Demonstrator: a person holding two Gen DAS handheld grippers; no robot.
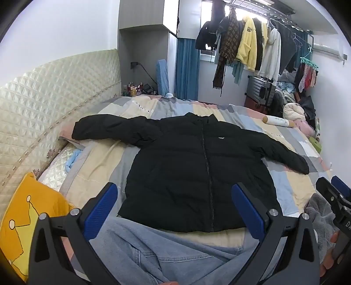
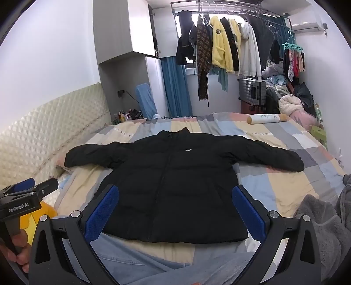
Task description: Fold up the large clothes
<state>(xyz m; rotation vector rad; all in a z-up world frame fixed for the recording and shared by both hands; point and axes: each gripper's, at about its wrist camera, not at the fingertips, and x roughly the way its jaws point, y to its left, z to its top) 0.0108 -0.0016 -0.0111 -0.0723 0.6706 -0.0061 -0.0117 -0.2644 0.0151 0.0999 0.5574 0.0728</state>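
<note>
Cloth nearly everywhere, hard plastic and metal up close

The jacket (image 2: 173,188) is matt black puffy cloth; the bedspread (image 2: 274,179) soft matt cotton; the headboard (image 1: 43,105) glossy quilted padding; at 6 o'clock the left gripper (image 1: 174,210) has rough blue pads, matt black plastic and shiny metal bolts

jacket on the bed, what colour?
Black jacket, small white chest logo; clearest in the right wrist view.

Both wrist cams sit low at the bed's (image 1: 285,186) near edge, angled down, facing the far clothes rail (image 2: 219,4). Left cam sits further left. Shared: black puffer jacket (image 2: 171,188), close ahead, headboard (image 1: 54,92).
</note>
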